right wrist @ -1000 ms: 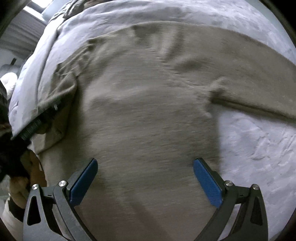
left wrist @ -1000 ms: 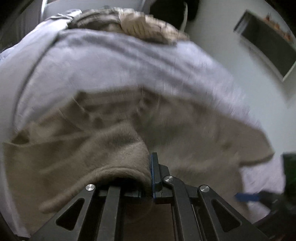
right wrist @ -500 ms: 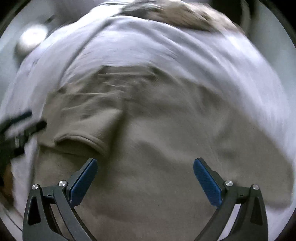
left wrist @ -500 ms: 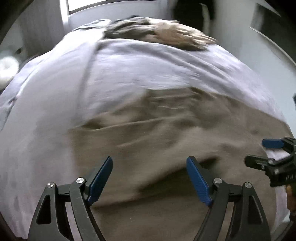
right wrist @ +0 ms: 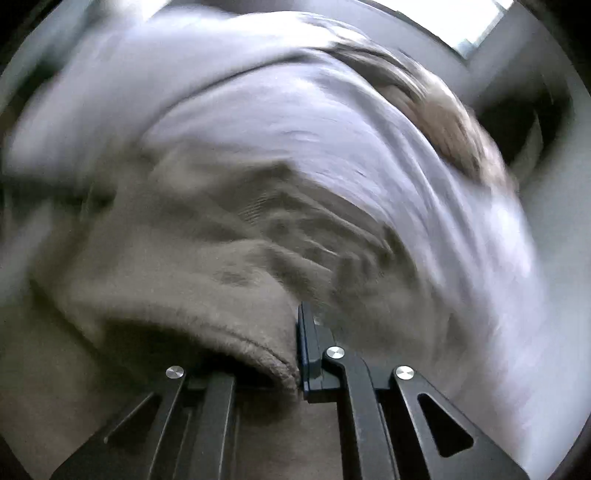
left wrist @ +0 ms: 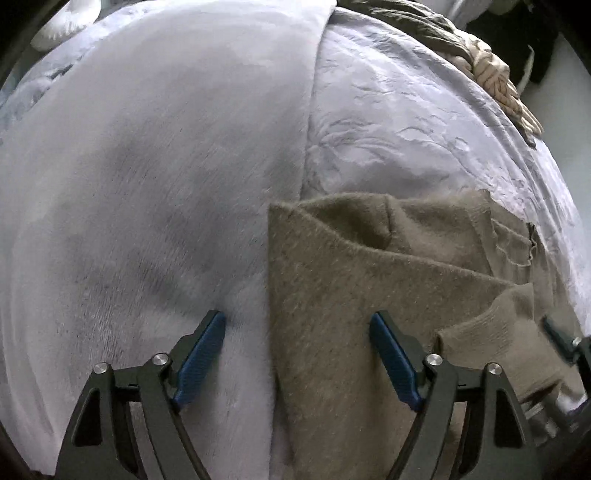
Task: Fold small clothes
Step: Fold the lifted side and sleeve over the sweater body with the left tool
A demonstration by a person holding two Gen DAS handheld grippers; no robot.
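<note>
A taupe knit sweater (left wrist: 351, 295) lies on the pale lavender bedspread (left wrist: 388, 122), its left side folded in to a straight edge. My left gripper (left wrist: 299, 354) is open just above that folded edge, one blue pad over the grey fleece blanket (left wrist: 147, 184), the other over the sweater. My right gripper (right wrist: 295, 350) is shut on a thick fold of the sweater (right wrist: 207, 302); the view is motion-blurred. The right gripper also shows at the right edge of the left wrist view (left wrist: 565, 343), beside a sweater cuff (left wrist: 498, 332).
A beige and dark patterned pile of cloth (left wrist: 480, 62) lies at the far edge of the bed, also in the right wrist view (right wrist: 443, 122). A white pillow (left wrist: 66, 22) sits at the far left. A window (right wrist: 484, 26) is beyond.
My left gripper let go of the sweater, opened and moved to its left edge. My right gripper, open before, has closed on a fold of the sweater and is moving.
</note>
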